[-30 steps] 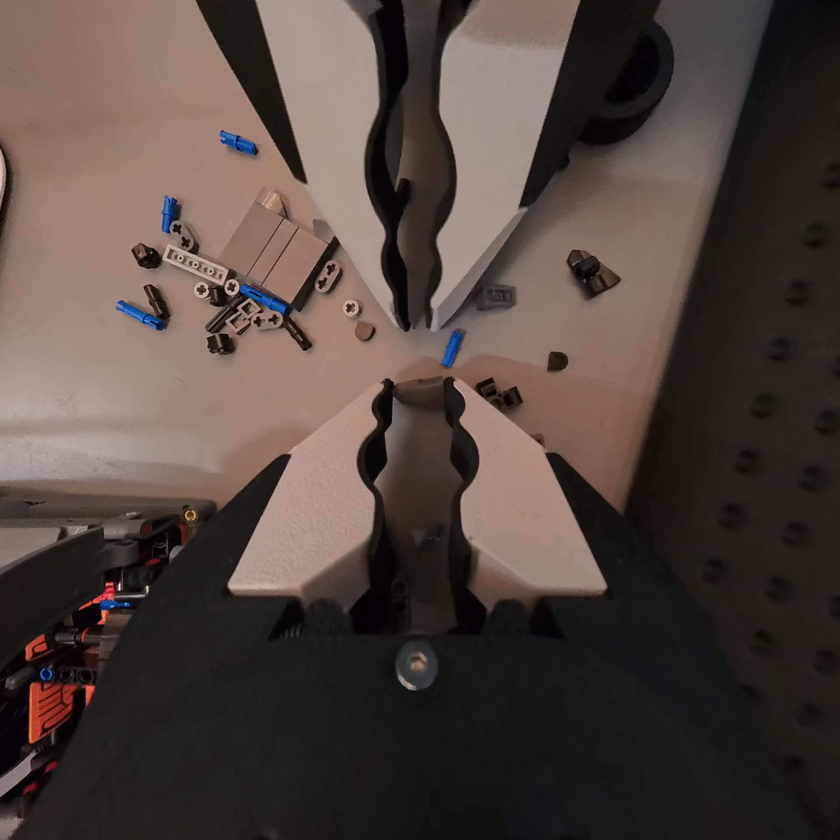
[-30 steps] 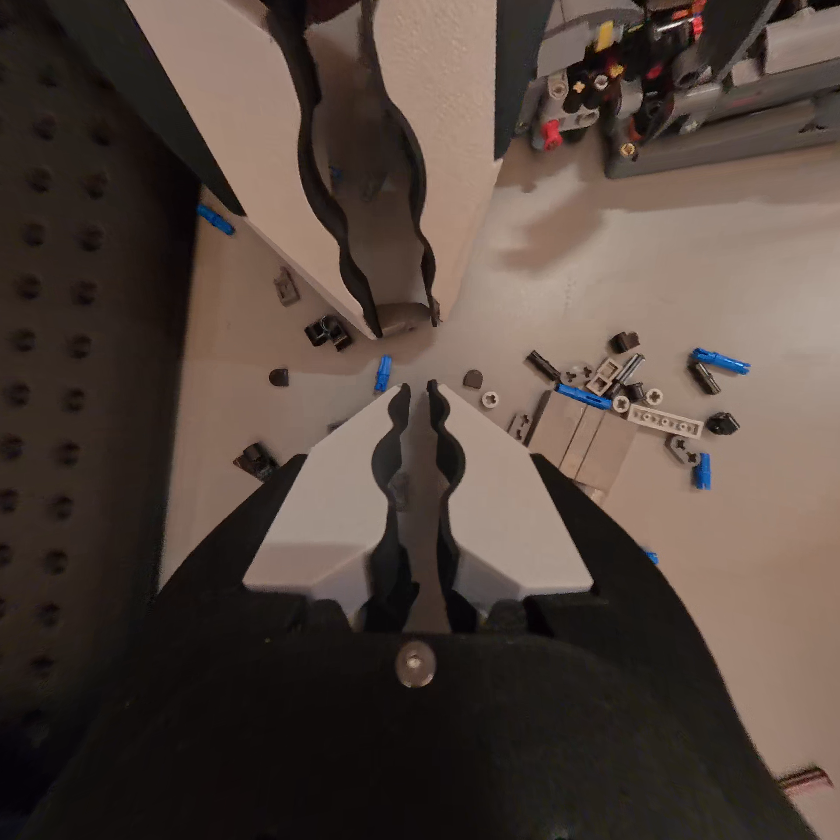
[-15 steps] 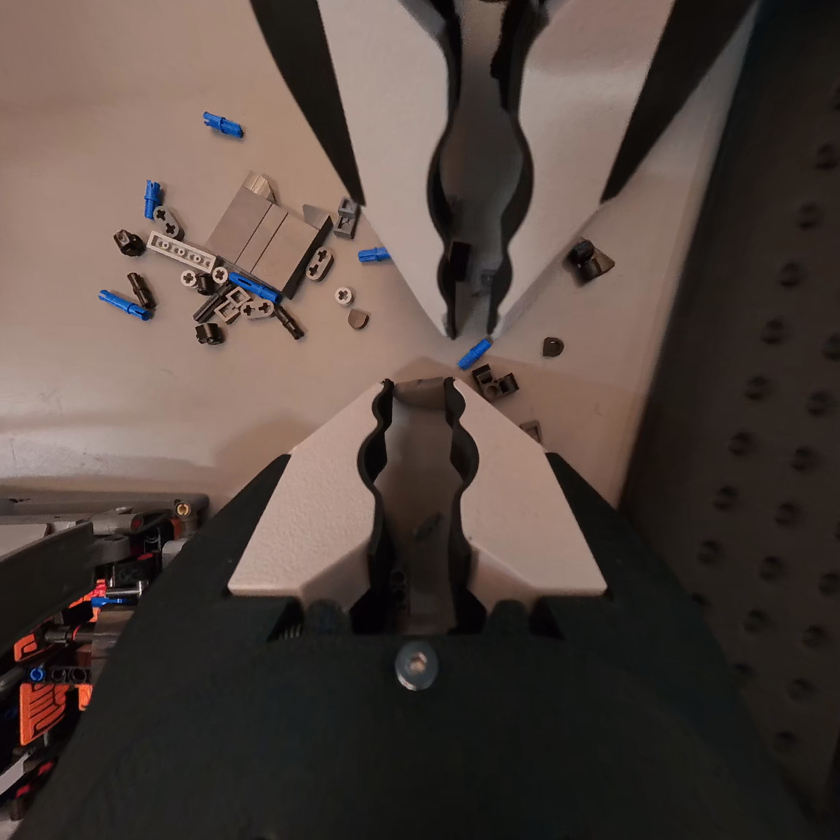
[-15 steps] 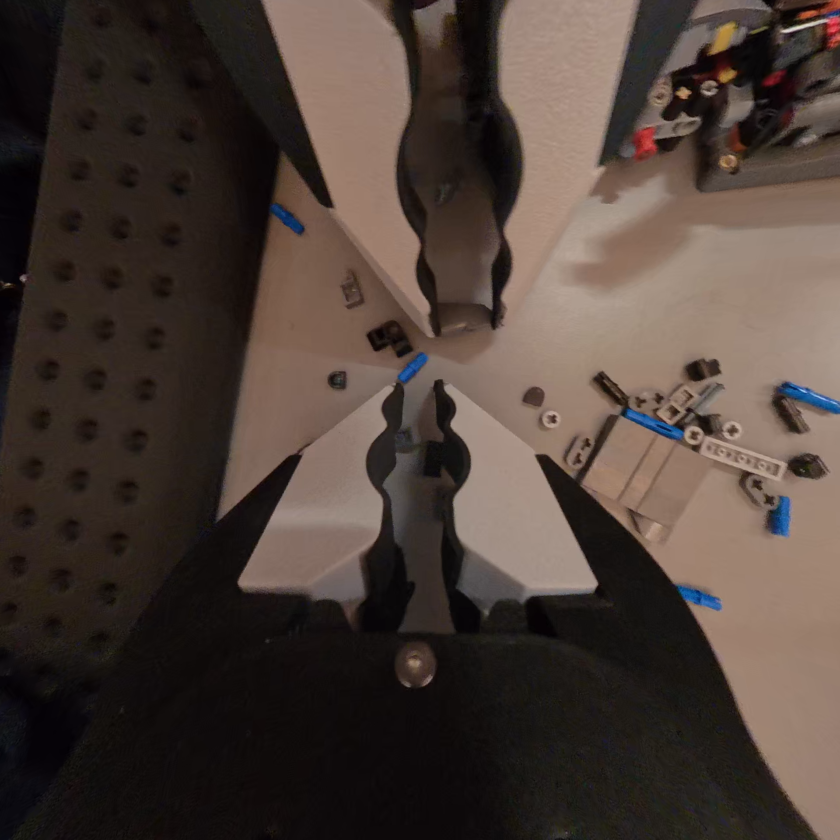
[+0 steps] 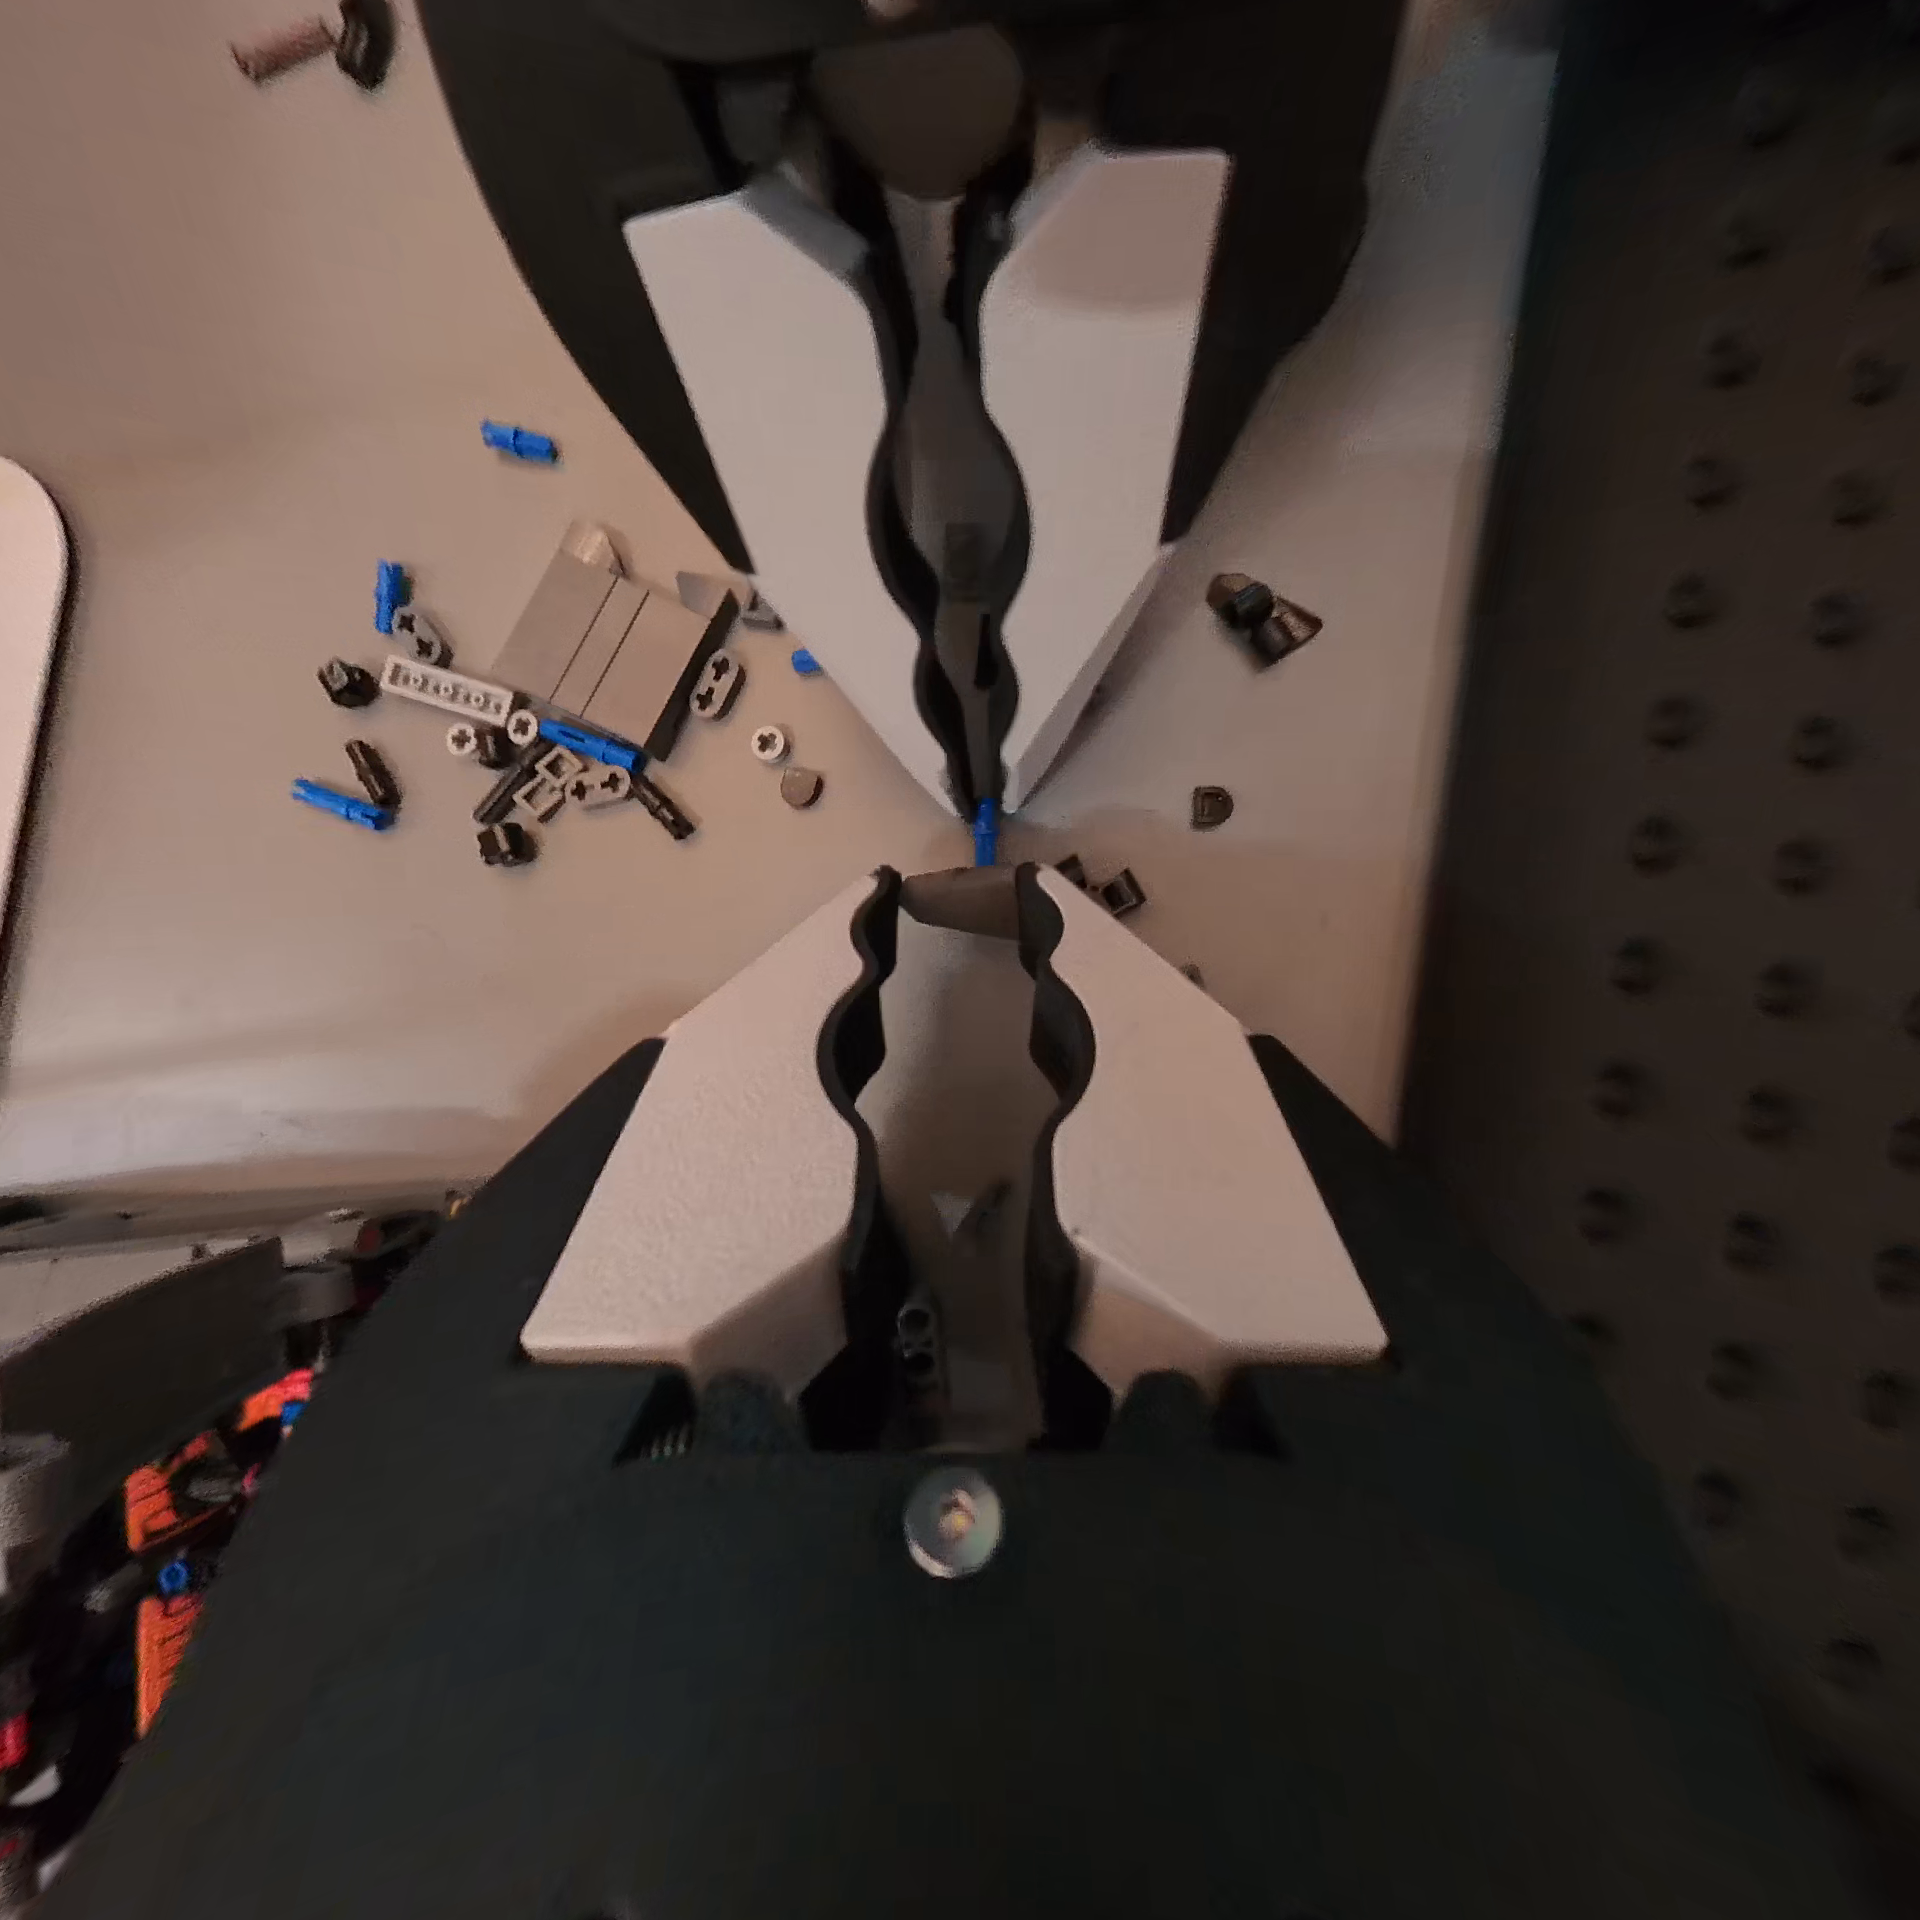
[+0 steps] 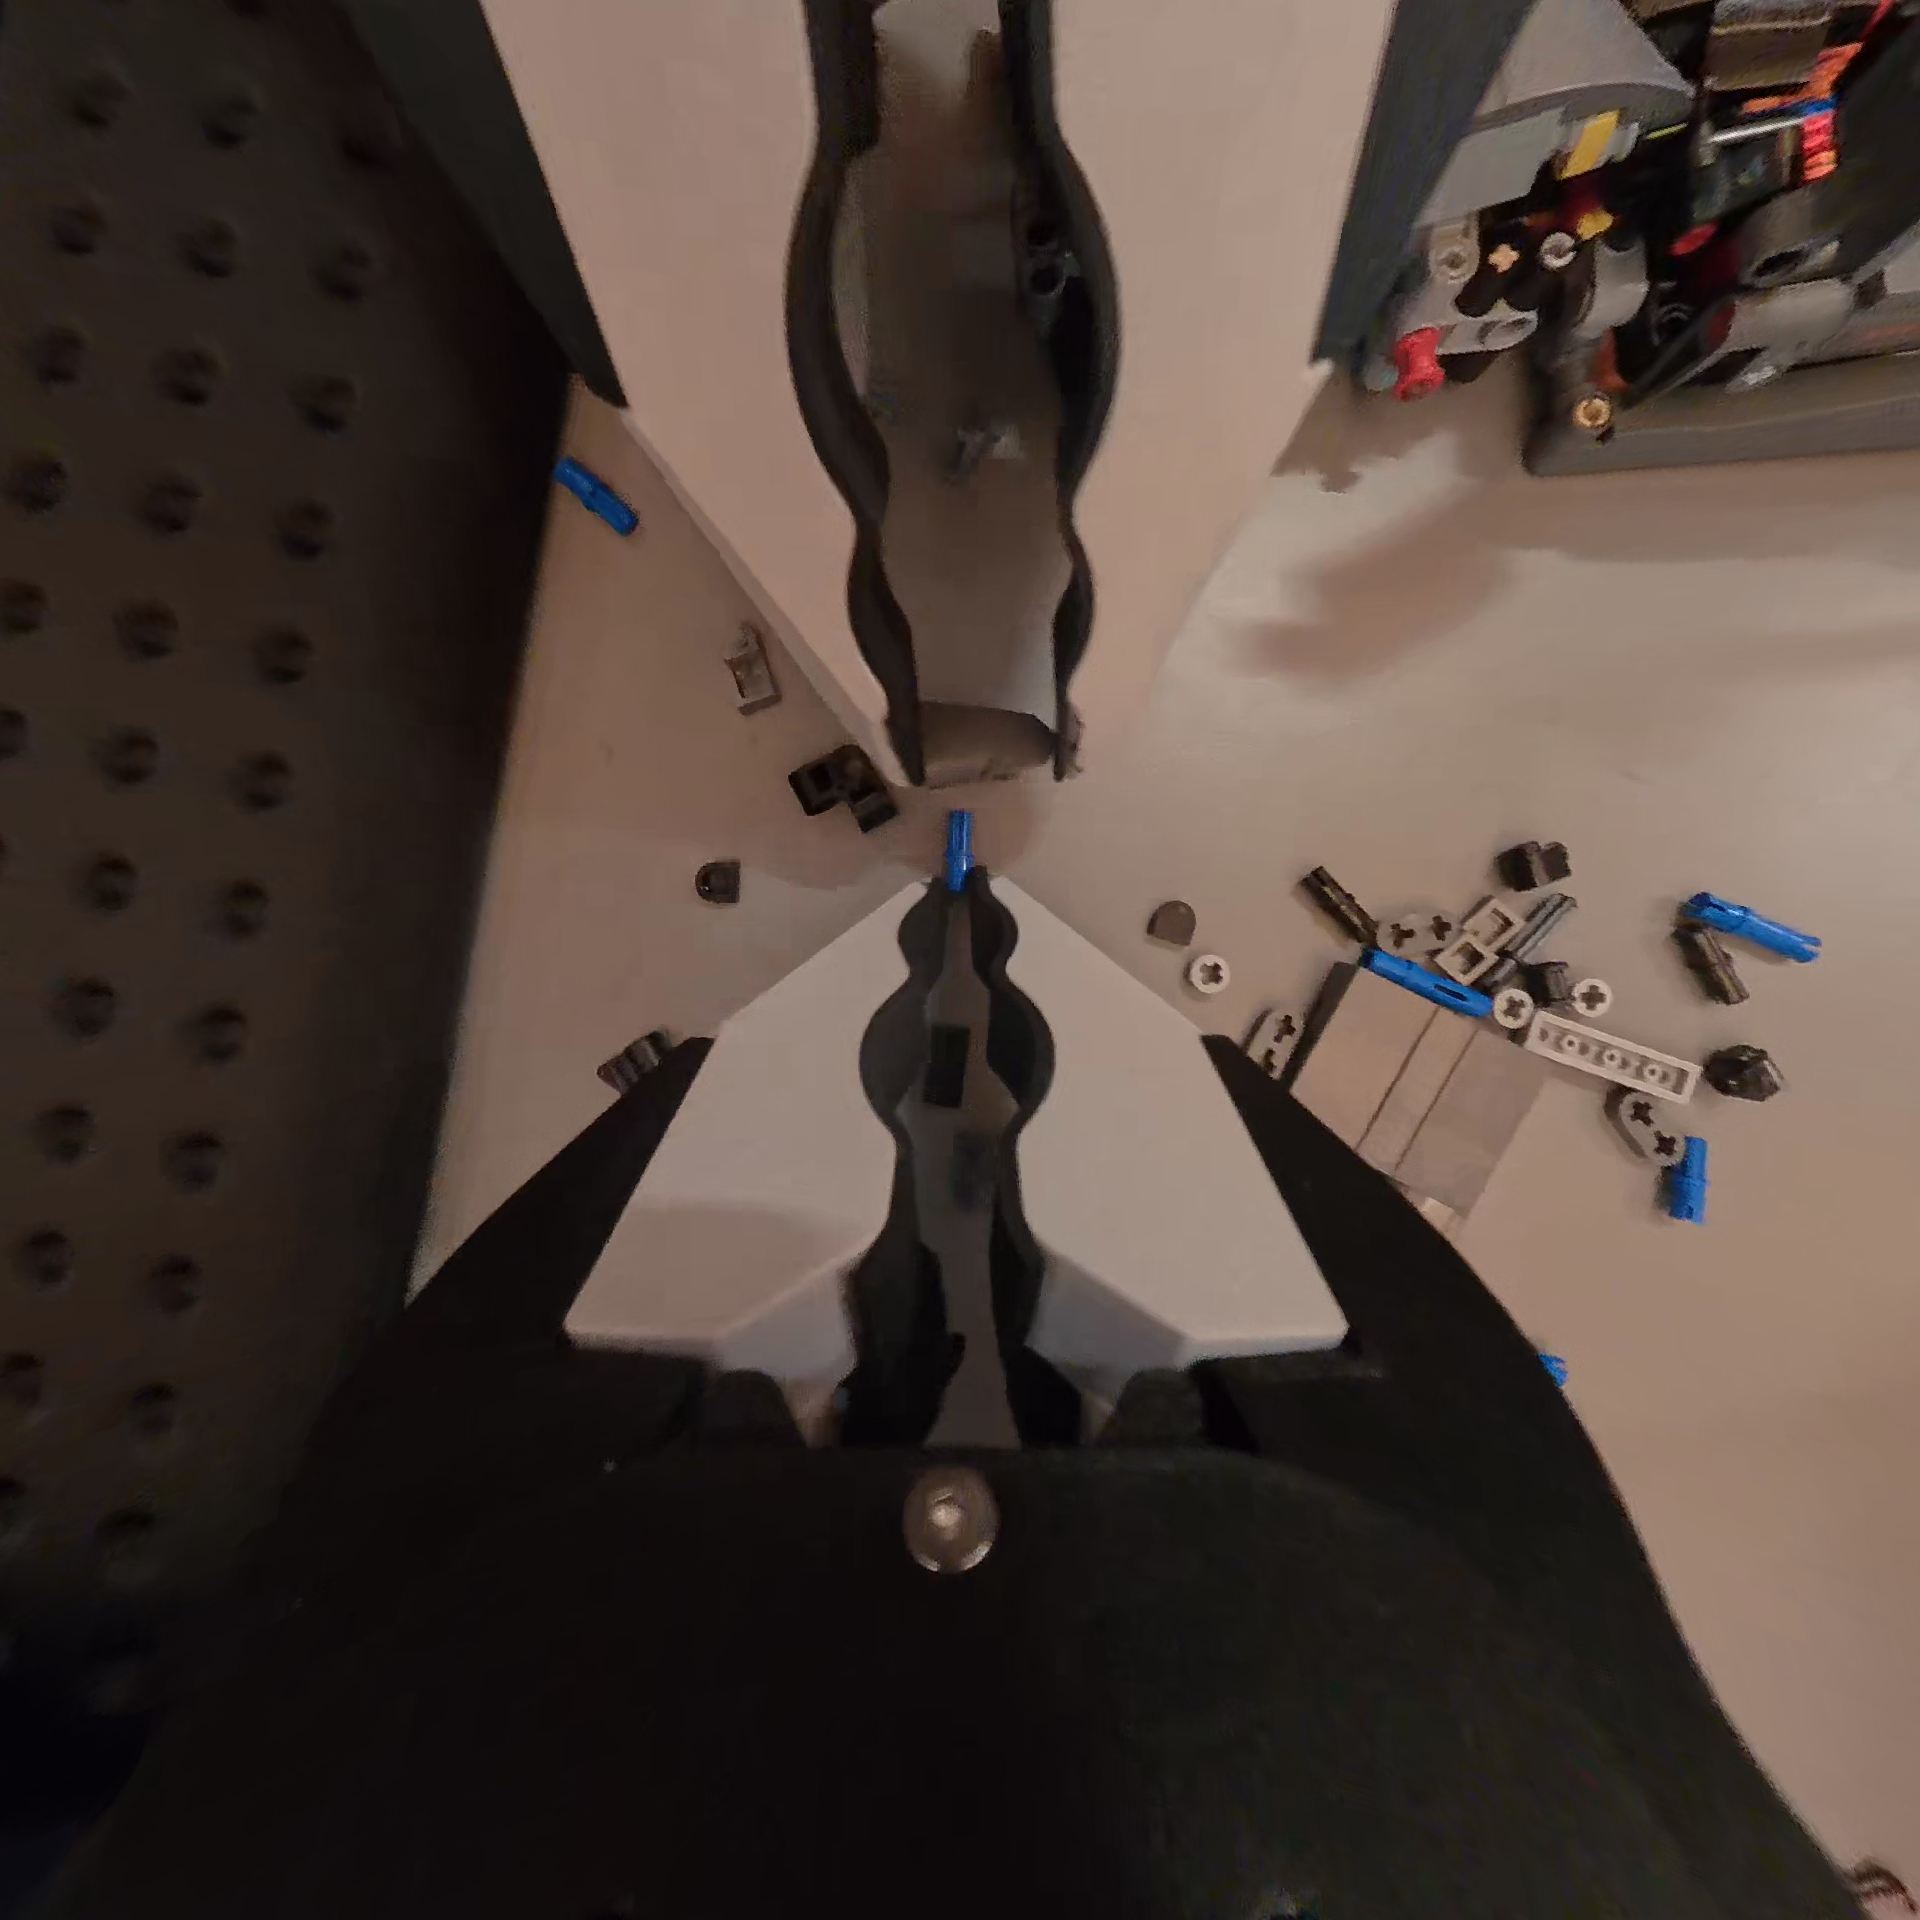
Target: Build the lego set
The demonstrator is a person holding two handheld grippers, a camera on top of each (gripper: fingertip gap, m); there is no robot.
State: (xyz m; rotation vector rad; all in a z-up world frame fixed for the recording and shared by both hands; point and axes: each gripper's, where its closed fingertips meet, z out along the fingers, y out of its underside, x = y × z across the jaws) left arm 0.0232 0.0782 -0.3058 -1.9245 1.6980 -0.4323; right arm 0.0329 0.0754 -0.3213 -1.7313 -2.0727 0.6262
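Blue pin between right fingers

Pale tabletop beside dark perforated board

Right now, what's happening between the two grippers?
The right gripper is shut on a small blue pin, holding it by one end just above the table. The left gripper faces it tip to tip, clamping a dark grey piece. Pin and piece look close but not yet joined. Loose parts lie nearby.
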